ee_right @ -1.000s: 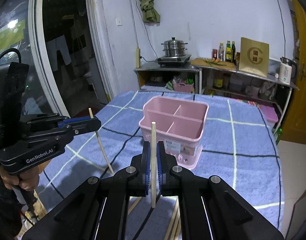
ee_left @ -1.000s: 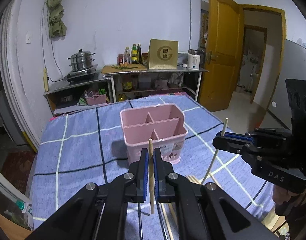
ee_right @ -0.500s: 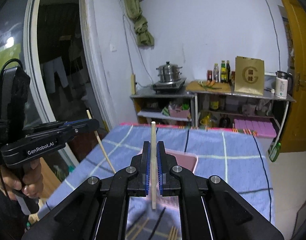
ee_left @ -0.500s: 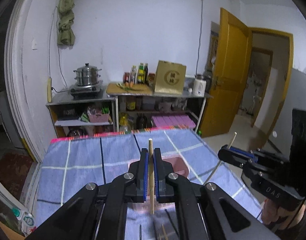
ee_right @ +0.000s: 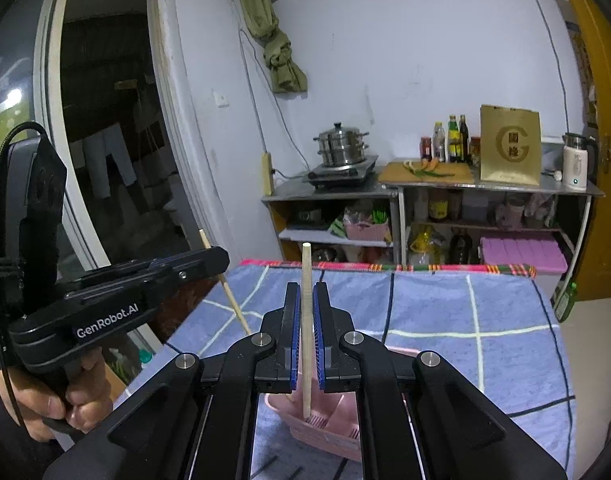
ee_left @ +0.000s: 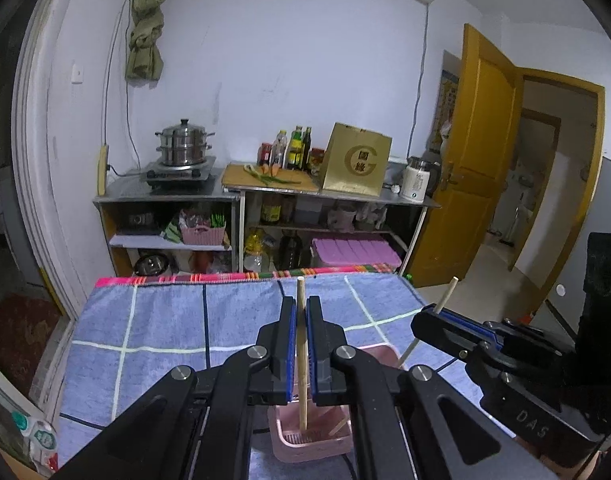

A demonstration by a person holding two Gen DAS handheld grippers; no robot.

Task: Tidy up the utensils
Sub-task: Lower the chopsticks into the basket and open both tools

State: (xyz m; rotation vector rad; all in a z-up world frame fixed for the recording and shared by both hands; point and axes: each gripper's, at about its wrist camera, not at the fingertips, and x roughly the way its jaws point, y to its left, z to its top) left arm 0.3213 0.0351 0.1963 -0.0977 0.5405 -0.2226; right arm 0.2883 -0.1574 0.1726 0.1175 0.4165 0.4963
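Observation:
My left gripper (ee_left: 301, 305) is shut on a pale wooden chopstick (ee_left: 300, 289) that stands upright between its blue pads. The stick's lower end hangs over a compartment of the pink utensil organizer (ee_left: 289, 446), which the jaws mostly hide. My right gripper (ee_right: 306, 291) is likewise shut on an upright chopstick (ee_right: 305, 260), with its tip over the organizer (ee_right: 329, 438). Each view also shows the other one: the right gripper (ee_left: 435, 314) with its chopstick (ee_left: 448, 291), and the left gripper (ee_right: 215, 258) with its chopstick (ee_right: 230, 294), held by a hand (ee_right: 71, 402).
A blue checked cloth (ee_left: 165, 320) covers the table, with its far edge just beyond the grippers. Behind stand metal shelves with a steamer pot (ee_left: 181, 146), bottles (ee_left: 295, 152), a gold bag (ee_left: 355, 160) and a kettle (ee_left: 417, 178). An orange door (ee_left: 477, 160) stands open at the right.
Both grippers rose and went forward with their chopsticks. The pink organizer slid from the middle of each view down under the jaws, and the sticks' lower ends now hang over it.

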